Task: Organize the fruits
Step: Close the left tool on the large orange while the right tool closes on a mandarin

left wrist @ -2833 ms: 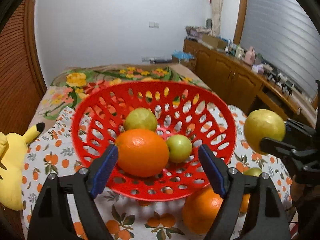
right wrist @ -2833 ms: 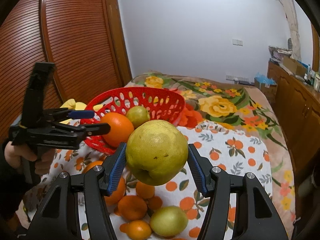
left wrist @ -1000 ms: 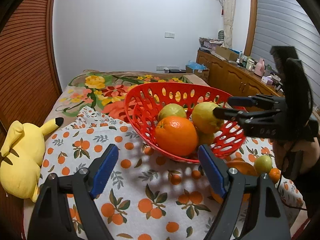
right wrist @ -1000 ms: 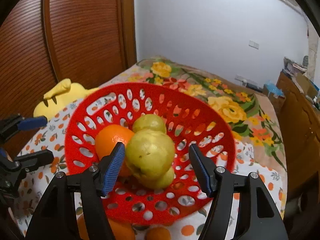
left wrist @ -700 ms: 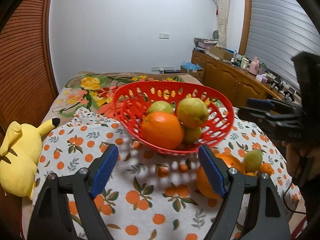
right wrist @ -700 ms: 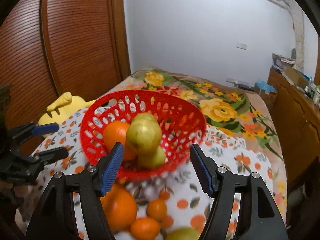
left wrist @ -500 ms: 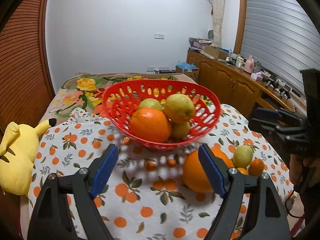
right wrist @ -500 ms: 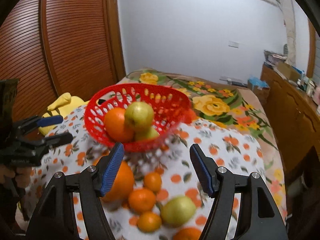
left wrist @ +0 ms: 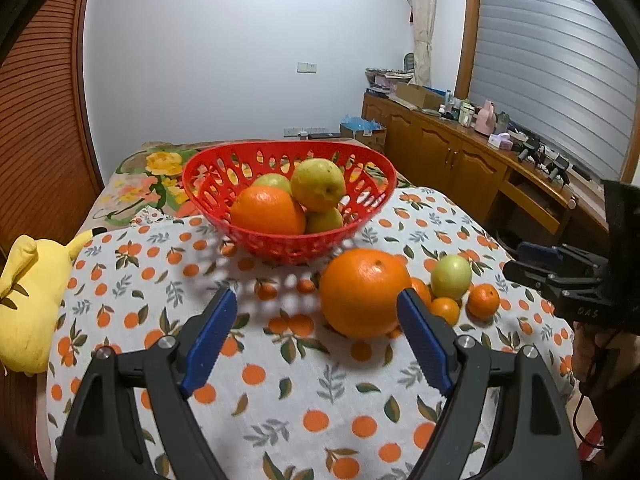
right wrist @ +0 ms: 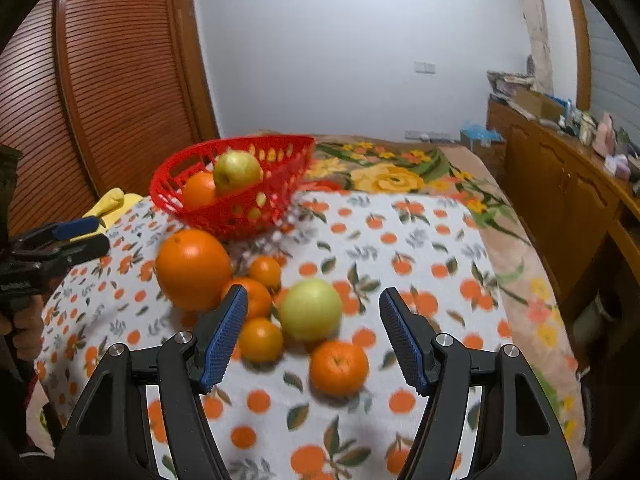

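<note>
Orange-print tablecloth [left wrist: 328, 364] holds loose fruit beside a red basket [left wrist: 208, 190]; left gripper [left wrist: 318, 334] and right gripper [right wrist: 314, 330] both gape empty.

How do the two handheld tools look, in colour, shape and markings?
Both are black plastic clamps. The left tool and the right tool each have two angular fingers with silver bolts and ribbed blue pads. Seen from the side, the right tool carries small pale lettering, and a thin dark cable hangs below it.

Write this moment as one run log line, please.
left gripper: open, empty | right gripper: open, empty | red basket: holds fruit | large orange: on tablecloth
</note>
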